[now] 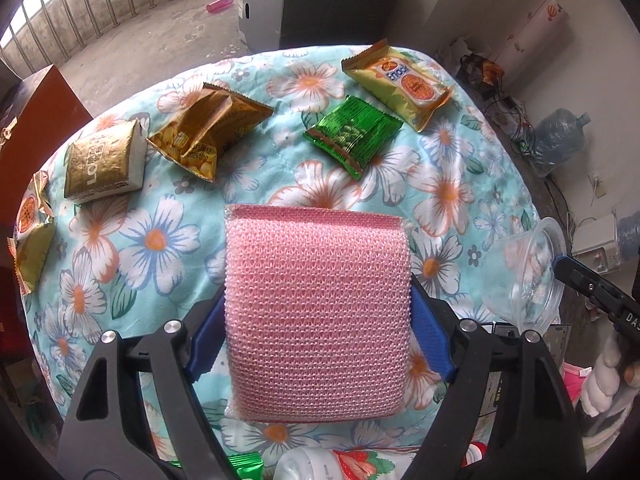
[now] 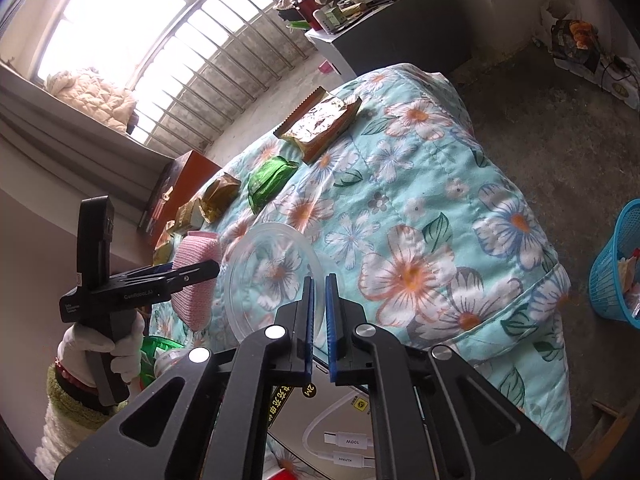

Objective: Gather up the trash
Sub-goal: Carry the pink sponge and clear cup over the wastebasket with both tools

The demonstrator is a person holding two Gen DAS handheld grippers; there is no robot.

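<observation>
Pink sponge (image 1: 318, 312) fills the wide left gripper (image 1: 320, 344); right gripper (image 2: 319, 304) pinches a clear cup (image 2: 272, 276).

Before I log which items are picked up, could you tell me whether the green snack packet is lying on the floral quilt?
Yes, the green snack packet lies flat on the floral quilt.

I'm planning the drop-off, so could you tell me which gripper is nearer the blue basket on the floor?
Right. The right gripper, shut on a clear plastic cup, is on the basket's side of the bed; the left gripper, holding a pink sponge, sits farther away.
</observation>
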